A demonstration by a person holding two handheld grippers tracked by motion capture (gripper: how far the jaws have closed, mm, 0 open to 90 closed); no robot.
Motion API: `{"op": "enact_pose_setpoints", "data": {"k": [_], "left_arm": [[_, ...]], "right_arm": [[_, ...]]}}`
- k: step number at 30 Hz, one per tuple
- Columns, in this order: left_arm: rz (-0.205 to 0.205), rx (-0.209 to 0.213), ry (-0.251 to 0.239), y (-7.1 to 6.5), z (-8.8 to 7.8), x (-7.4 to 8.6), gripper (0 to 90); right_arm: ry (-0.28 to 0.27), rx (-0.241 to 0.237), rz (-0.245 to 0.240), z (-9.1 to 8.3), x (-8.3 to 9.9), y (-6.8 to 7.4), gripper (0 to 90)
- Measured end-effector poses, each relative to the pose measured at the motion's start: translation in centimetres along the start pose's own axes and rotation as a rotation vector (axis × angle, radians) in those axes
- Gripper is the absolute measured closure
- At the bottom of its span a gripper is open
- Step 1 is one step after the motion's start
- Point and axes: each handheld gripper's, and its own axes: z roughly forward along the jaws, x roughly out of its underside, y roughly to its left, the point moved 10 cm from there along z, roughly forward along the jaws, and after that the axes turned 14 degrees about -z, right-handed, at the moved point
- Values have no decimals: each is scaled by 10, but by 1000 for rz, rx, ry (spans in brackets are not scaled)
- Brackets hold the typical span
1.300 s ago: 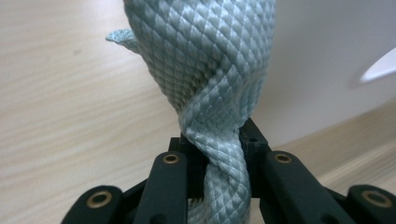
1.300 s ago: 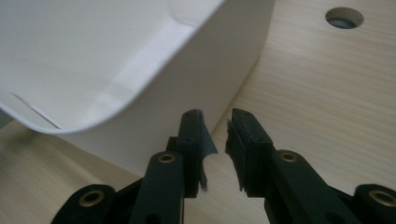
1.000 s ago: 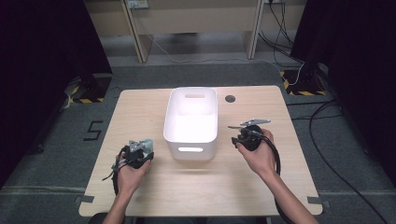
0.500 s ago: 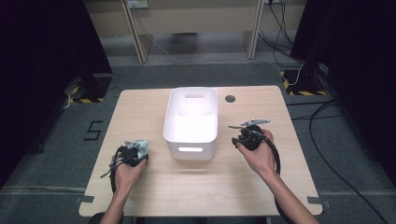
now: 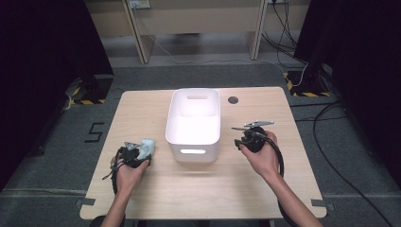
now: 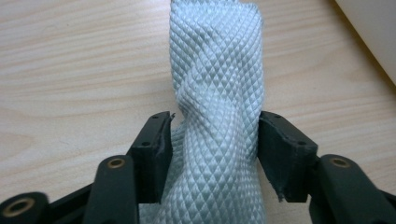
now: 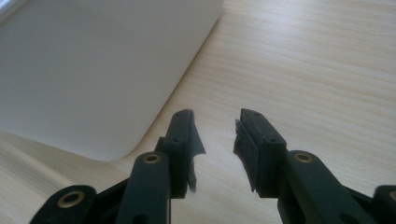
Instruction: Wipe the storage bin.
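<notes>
Now the pale quilted cloth lies on the counter between the left claw's jaws, which have just been opening; the right claw hangs spread and empty beside the white bin.

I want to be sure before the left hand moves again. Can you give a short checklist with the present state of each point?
1. Left gripper jaws just opened, cloth roll between them: ok.
2. Pads pressing the roll: cannot tell.
3. Roll rests on table: ok.
4. White bin stands upright between the hands: ok.
5. Right gripper open, holds nothing: ok.
</notes>
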Motion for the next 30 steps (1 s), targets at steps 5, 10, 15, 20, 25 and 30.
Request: {"op": "enact_pose_setpoints", "data": {"k": [5, 10, 15, 20, 25, 30], "left_arm": [[16, 7, -28, -2, -5, -5, 407], [31, 44, -74, -6, -20, -13, 384], [50, 88, -168, 0, -45, -22, 372], [52, 102, -266, 19, -72, -24, 374], [24, 84, -277, 43, -77, -14, 372], [-29, 73, -287, 61, -67, 5, 386]], "right_arm": [[-1, 0, -2, 0, -1, 0, 652], [-12, 5, 4, -3, -1, -2, 636], [-35, 13, 12, -10, -4, -7, 614], [-54, 29, 18, -20, -2, -14, 590], [-50, 44, 33, -28, 10, -23, 576], [-43, 67, 47, -36, 28, -31, 568]]}}
